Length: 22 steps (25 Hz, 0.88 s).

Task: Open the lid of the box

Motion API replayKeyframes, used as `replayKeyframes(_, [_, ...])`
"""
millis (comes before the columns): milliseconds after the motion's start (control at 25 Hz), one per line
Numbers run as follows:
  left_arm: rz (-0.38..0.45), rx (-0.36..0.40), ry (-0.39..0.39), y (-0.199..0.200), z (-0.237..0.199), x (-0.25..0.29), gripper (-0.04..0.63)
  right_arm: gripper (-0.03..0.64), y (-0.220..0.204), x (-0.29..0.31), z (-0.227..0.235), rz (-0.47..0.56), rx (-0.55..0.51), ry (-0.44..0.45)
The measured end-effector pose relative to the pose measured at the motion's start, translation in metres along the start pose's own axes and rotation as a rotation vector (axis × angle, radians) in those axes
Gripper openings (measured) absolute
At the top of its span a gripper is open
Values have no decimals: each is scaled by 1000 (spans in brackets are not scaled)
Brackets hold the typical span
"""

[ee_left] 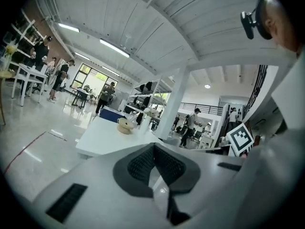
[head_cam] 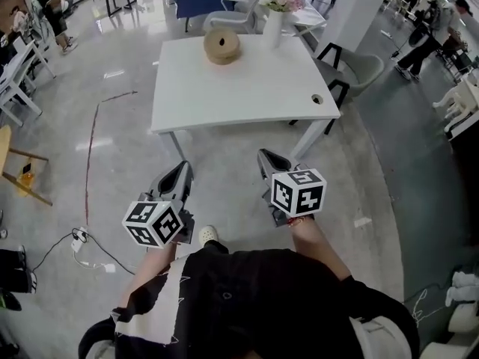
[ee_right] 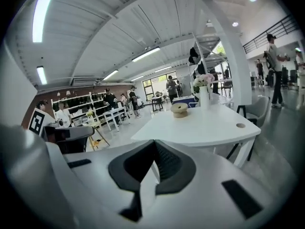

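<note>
A wide hall with a glossy grey floor [head_cam: 112, 126] spreads out below, and a white table [head_cam: 239, 88] stands in open space ahead. The box [head_cam: 221, 49], round and wood-coloured, sits towards the table's far side with its lid [head_cam: 221, 39] on. A vase [head_cam: 272, 25] of flowers is just beside it, on the right.

Nothing of the task is done yet, as far as I can judge. The left gripper [head_cam: 185, 166] and right gripper [head_cam: 262, 154] hang over the floor, well short of the table's near edge. Each has its jaws together with nothing between them. What is left is the whole job: get to the table, reach the box, open the jaws, take the lid and lift it off.

Bare floor lies between the person and the table, so the approach looks free. A cable [head_cam: 56, 247] trails on the floor to the left, well off that path. The box is well back from the near edge, so a reach from here has to cross most of the tabletop. The vase probably crowds the right side of the lid, while the left side is open. A chair [head_cam: 364, 67] stands by the table's right end and would narrow any way round there.
</note>
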<state>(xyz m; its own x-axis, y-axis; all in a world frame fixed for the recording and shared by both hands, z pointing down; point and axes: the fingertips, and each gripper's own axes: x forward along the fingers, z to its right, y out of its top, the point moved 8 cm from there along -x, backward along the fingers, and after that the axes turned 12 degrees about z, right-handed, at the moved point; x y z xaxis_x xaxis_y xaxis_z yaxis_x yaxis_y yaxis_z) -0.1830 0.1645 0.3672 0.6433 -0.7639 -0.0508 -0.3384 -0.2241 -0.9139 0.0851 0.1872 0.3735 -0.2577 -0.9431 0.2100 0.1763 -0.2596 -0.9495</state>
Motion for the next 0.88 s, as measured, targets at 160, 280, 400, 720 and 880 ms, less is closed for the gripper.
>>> replayKeyframes(160, [12,7,-33,18,-18,33,8,5,18,30,5,7,32,-23])
replayKeyframes(280, [10,25,-61,33,-33,55,8,5,34,55,4,34,31,-27])
replayKeyframes(400, [7,22,-81,47,-52,72,8,5,46,79,2,55,36,-37])
replayKeyframes(720, [34,4,-88,76,-99,103,8,5,64,131,-8,82,11,-56])
replayKeyframes(880, [45,19,-84,81,-113,110,8,5,60,146,-10,74,13,-59])
